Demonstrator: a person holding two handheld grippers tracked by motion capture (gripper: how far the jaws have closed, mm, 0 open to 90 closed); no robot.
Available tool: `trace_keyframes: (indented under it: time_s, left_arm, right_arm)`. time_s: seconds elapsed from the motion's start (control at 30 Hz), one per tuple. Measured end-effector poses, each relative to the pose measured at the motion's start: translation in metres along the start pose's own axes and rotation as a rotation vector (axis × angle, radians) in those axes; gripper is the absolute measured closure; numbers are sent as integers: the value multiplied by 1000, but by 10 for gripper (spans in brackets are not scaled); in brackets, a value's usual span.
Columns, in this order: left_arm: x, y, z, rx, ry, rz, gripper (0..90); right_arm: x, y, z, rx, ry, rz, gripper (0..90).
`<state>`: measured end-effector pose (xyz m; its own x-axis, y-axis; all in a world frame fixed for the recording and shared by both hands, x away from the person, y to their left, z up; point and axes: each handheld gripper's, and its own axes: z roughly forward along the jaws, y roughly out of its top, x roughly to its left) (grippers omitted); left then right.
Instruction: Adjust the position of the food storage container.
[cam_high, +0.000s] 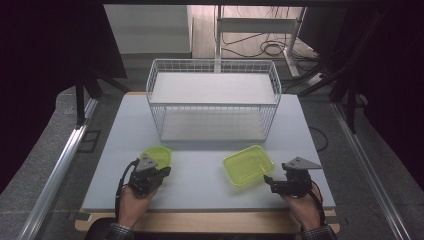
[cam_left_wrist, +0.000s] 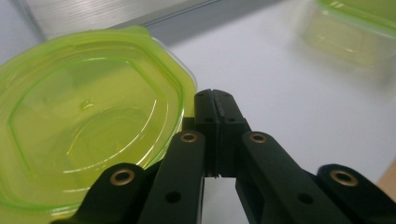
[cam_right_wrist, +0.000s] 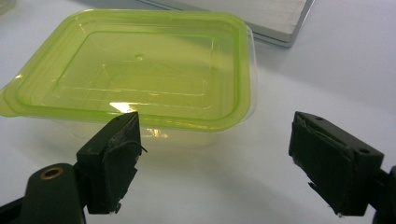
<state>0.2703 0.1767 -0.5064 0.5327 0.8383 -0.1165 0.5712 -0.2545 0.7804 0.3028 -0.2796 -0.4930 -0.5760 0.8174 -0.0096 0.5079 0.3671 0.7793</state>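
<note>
the grey table carries a white wire basket at its far middle, standing apart from everything else. nearer the person, a rectangular yellow-green container with its lid on sits right of the middle, and a rounder yellow-green container sits to the left. the right claw rests on the table just right of the rectangular container, its jaws spread wide with nothing between them, the container's near wall just ahead of the tips. the left claw lies just beside the round container, its jaws pressed fully together, empty, with the container's rim close along one side of the tips.
</note>
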Motion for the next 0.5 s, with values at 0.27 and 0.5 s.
trace_keyframes:
  time_s: [0.27, 0.5]
  left_arm:
    - [20, 1, 0, 2, 36, -20, 900]
    - [35, 0, -1, -12, 47, -38, 900]
  right_arm:
    - [1, 0, 1, 2, 11, -2, 177]
    - [2, 1, 2, 9, 35, 4, 204]
